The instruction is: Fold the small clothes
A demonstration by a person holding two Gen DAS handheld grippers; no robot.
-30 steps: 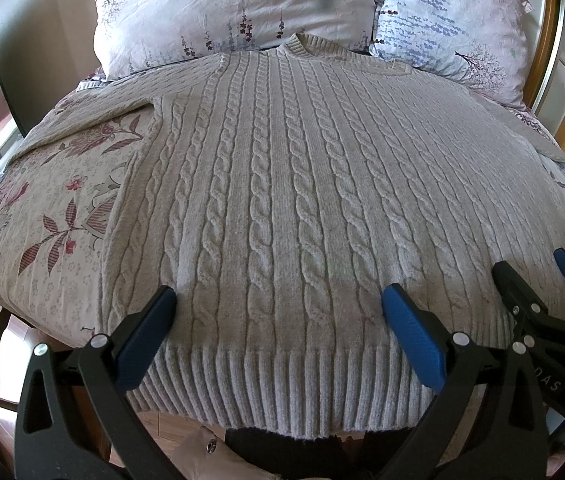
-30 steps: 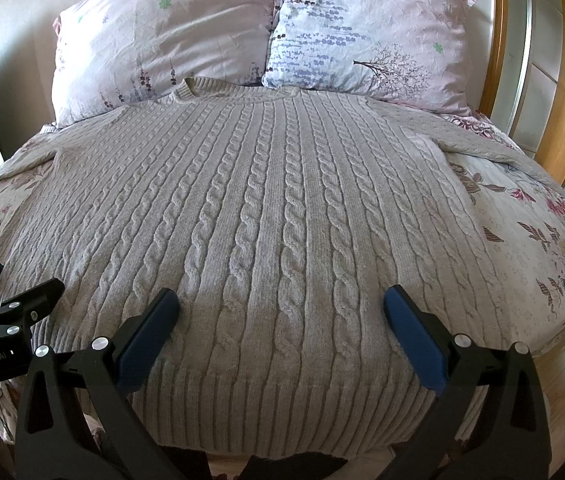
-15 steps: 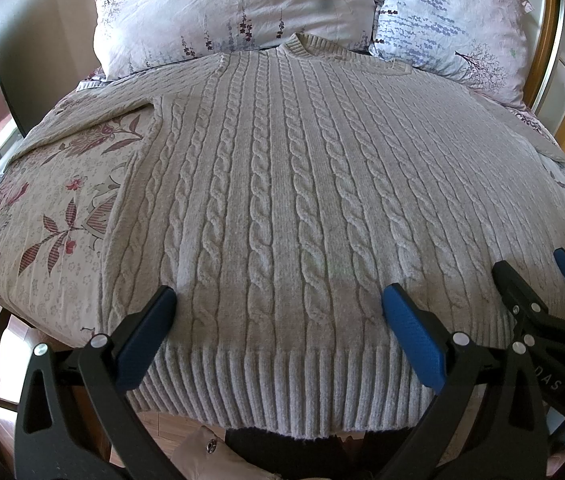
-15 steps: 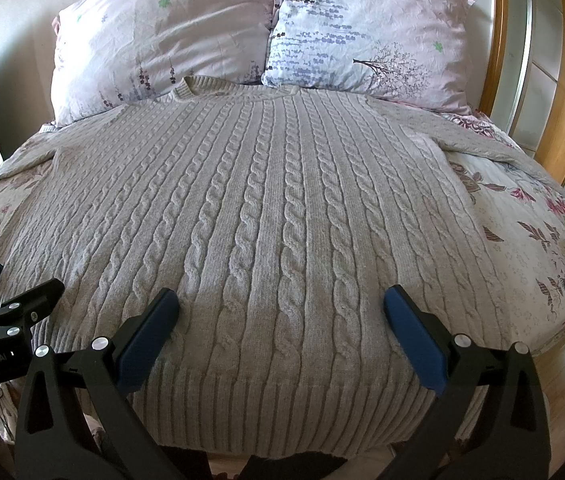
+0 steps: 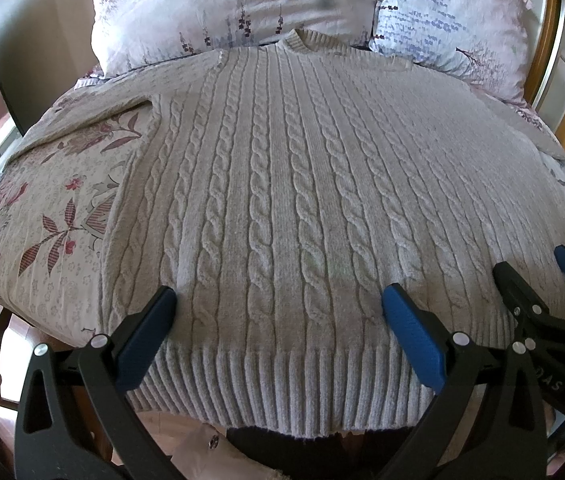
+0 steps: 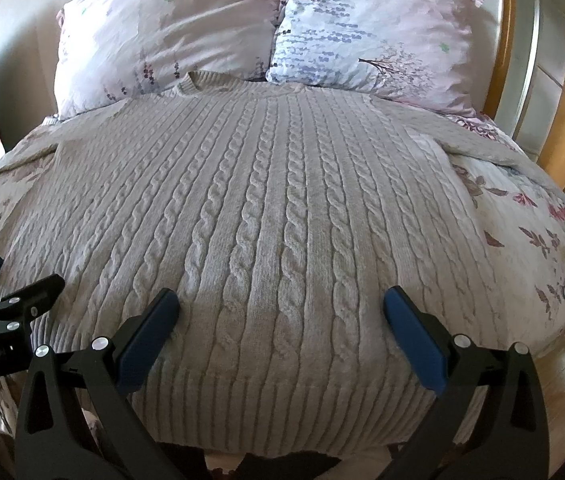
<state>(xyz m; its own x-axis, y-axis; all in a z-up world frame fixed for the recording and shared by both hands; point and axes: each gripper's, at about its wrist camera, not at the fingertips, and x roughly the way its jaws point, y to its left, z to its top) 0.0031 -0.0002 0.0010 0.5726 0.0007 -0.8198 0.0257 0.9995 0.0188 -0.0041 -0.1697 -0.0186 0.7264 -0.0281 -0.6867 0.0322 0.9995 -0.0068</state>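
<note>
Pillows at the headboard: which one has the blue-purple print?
The pillow nearer the wooden headboard post, with blue-purple sprigs and a tree; the other pillow is plain pale pink.

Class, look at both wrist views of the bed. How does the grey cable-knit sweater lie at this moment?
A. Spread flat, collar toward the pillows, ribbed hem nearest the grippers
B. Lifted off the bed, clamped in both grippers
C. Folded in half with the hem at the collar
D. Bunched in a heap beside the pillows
A: the sweater lies flat on the bedspread, its collar by the pillows, while the left gripper and right gripper stand with jaws open over the hem.
</note>
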